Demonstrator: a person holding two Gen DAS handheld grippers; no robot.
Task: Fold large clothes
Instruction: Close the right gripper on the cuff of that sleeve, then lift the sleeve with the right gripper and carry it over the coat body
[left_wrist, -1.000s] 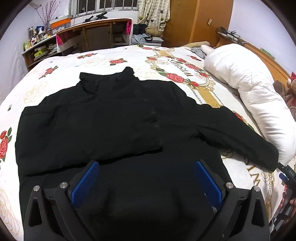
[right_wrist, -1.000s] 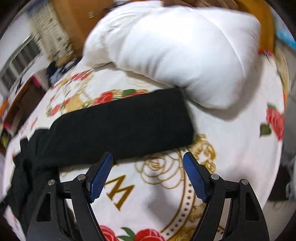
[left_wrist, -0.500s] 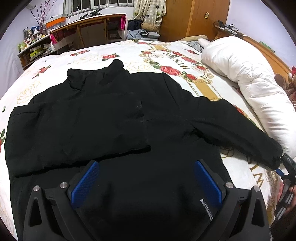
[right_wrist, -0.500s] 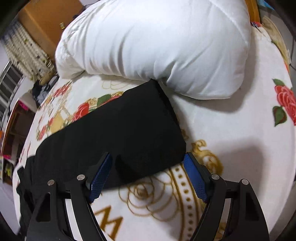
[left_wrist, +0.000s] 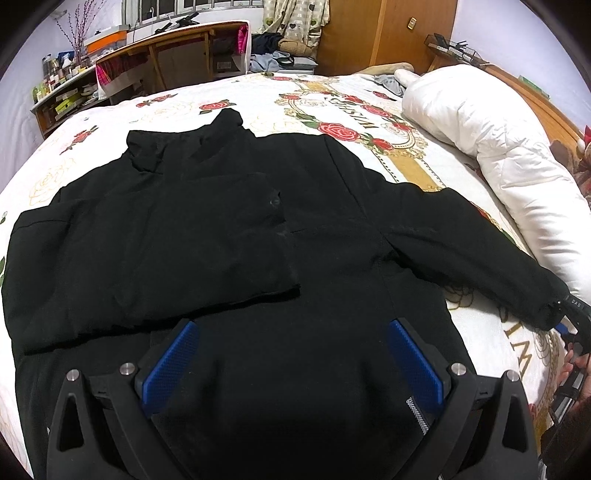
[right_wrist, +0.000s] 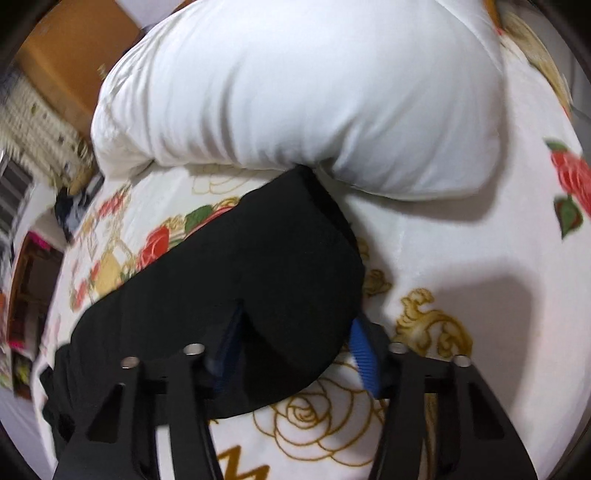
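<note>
The black jacket (left_wrist: 229, 236) lies spread flat on the bed (left_wrist: 424, 173), collar toward the far edge, one sleeve already folded across its chest and the other sleeve (right_wrist: 236, 280) stretched toward the edge where the white duvet (right_wrist: 303, 99) lies. The step in hand looks like the second sleeve fold: the right gripper (right_wrist: 295, 343) has its jaws narrowed around the cuff, apparently pinching it. The next move likely calls for carrying that cuff across the body. The left gripper (left_wrist: 291, 358) hovers wide apart above the hem, holding nothing.
</note>
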